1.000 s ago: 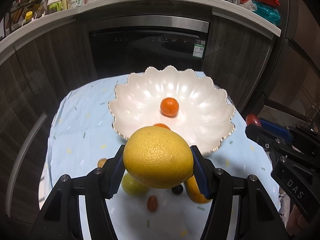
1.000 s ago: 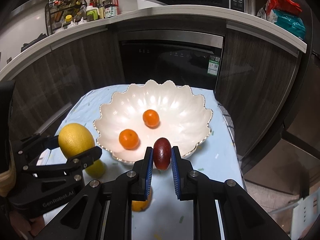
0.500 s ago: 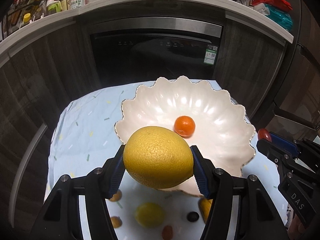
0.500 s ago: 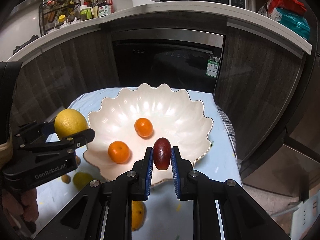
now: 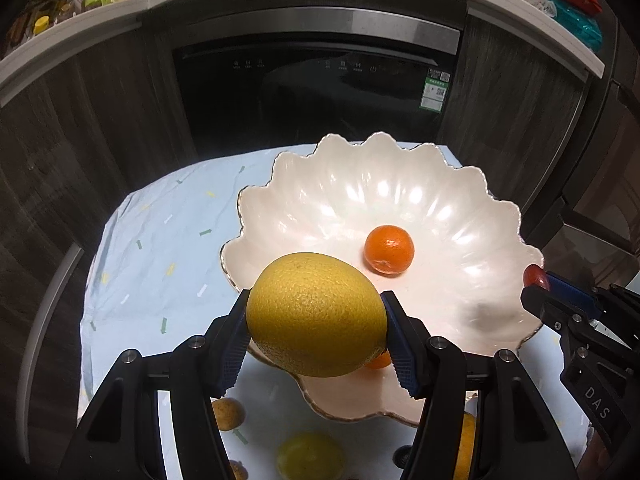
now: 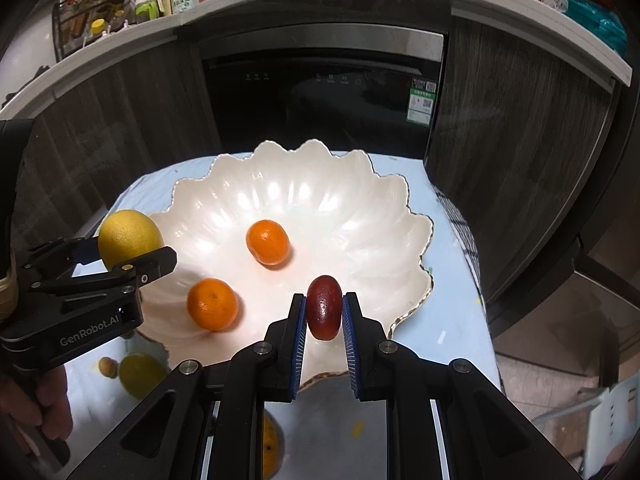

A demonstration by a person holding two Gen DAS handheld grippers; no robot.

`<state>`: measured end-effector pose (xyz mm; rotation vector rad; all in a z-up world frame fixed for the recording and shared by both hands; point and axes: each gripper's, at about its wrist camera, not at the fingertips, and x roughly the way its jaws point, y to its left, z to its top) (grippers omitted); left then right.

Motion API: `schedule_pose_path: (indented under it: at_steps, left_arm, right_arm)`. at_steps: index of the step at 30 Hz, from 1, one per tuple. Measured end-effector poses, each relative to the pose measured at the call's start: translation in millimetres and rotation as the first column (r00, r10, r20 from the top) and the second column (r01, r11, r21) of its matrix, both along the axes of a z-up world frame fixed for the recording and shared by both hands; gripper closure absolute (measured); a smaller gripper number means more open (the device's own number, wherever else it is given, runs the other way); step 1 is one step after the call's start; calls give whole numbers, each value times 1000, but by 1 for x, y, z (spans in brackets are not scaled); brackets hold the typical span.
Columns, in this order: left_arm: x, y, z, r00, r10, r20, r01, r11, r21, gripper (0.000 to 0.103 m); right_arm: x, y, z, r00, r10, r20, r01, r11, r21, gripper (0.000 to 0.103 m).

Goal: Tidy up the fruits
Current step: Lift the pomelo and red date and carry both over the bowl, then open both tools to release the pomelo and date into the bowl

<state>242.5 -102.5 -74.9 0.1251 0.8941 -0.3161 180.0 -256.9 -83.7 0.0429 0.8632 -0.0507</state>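
Above the near scalloped rim of the white ceramic bowl (image 6: 404,200), the left gripper (image 5: 316,316) grasps a large yellow citrus fruit (image 5: 316,314). The right gripper (image 6: 324,312) clenches a small dark red oval fruit (image 6: 324,306) over the open right part of the bowl.

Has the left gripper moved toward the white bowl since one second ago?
Yes. The left gripper with its yellow fruit has come forward over the white bowl's left rim.

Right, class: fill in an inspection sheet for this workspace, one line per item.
Surface: pale blue tablecloth, wrinkled.
Job's things: white scalloped bowl holds two tangerines; more fruit lies loose in front of it.
Clutter: nothing seen.
Grippers: left hand-held gripper grips a big yellow citrus fruit; right hand-held gripper grips a small dark red fruit over the bowl.
Cables: nothing seen.
Surroundings: dark built-in appliance, bottles on the counter.
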Motion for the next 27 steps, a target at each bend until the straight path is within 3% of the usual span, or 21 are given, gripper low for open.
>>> schedule_pose_path:
  at_steps: [12,15,20,23,27]
  left_arm:
    - [11,-2,-13,999,4,-32,-3,1000,14,42]
    - [9,-1,-8,1000,1,-6,-1,1000,14,42]
    - [8,0,1,1000,1,17,-1,1000,15,40]
    - [4,2,5,999,11,35,-11,1000,23,33]
    - [-1,5,11,999,19,43,-20,1000,23,28]
  right_arm:
    - [9,0,-14,998,-4,-57,5,1000,17,84]
    - [9,0,-14,998,-1,-62,2,1000,23,82]
    - [8,0,-9,999,-23,-42,23,1000,15,48]
    - [5,-1,-4,999,-37,-26,38,999,8,41]
    - [1,1,1,999,-40,-18,40,999,2,40]
